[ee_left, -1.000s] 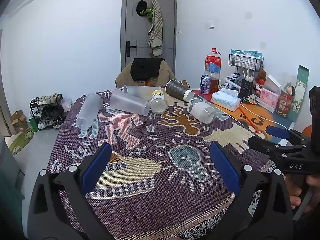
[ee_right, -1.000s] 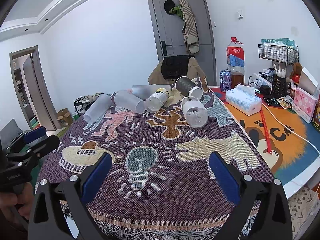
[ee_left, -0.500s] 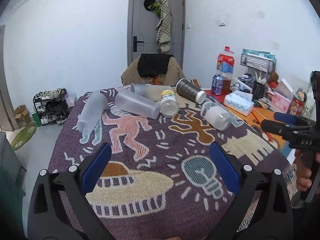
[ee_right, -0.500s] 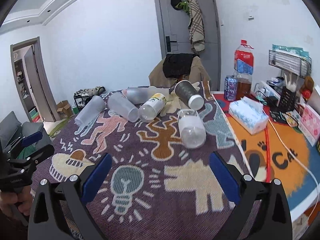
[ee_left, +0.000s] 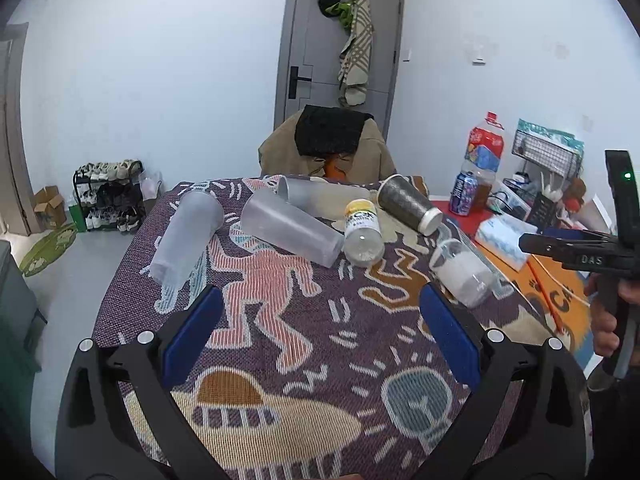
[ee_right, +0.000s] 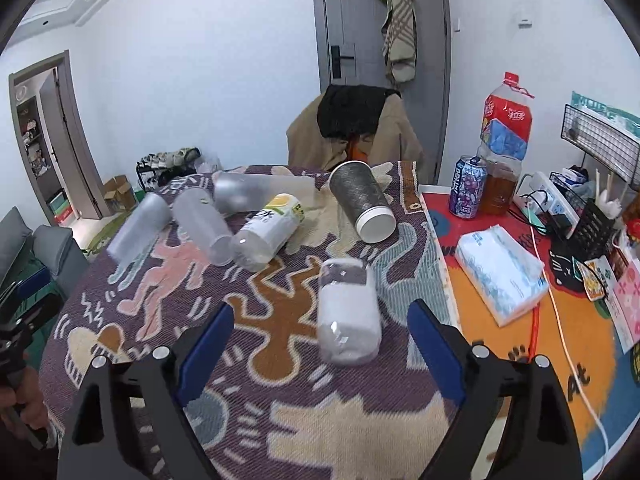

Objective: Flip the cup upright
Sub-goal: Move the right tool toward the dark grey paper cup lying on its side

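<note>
Several cups lie on their sides on the patterned tablecloth point(ee_left: 280, 344). A white frosted cup point(ee_right: 348, 316) lies nearest, just beyond my right gripper point(ee_right: 320, 352), which is open and empty; the cup also shows in the left wrist view point(ee_left: 464, 276). Farther back lie a dark grey cup point(ee_right: 362, 202), a yellow-labelled cup point(ee_right: 268, 232) and three clear frosted cups point(ee_left: 288, 232). My left gripper point(ee_left: 320, 336) is open and empty above the cloth, well short of the cups.
To the right, on an orange mat, are a tissue pack point(ee_right: 500, 272), a drink can point(ee_right: 466, 186), a large bottle point(ee_right: 504, 140), a wire rack and cables. A chair draped with clothes point(ee_right: 352, 128) stands behind the table. The right gripper shows in the left view point(ee_left: 580, 252).
Both grippers have moved forward towards the cups, which now look larger and closer. The right gripper now points at the white frosted cup. Jaws stay open.
</note>
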The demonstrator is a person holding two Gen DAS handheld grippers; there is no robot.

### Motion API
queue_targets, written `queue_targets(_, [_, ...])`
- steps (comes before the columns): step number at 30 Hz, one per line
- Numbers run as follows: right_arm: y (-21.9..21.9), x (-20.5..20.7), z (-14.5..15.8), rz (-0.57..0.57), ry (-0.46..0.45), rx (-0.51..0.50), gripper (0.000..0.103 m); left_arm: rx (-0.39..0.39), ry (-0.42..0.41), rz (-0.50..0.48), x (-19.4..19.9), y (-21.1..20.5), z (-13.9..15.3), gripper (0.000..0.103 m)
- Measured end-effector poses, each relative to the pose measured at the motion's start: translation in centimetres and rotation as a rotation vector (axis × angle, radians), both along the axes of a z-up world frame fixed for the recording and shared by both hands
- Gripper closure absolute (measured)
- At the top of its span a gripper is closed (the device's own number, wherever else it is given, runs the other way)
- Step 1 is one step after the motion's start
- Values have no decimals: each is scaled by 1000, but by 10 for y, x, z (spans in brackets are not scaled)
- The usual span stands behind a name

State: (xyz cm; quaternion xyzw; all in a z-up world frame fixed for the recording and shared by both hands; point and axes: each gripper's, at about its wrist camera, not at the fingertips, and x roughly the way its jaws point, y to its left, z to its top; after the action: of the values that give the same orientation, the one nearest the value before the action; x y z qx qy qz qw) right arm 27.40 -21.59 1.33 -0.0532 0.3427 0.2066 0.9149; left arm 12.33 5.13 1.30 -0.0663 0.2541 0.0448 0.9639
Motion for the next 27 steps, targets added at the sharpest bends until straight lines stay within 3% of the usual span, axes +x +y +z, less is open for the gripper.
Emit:
queue_targets(20, [49,177,-40,21,104,-159,22,-94,67,178,81,57,-24,5])
queue_targets(27, [69,243,-69,31,181,-222,26,-171,71,257,95,82,-40,5])
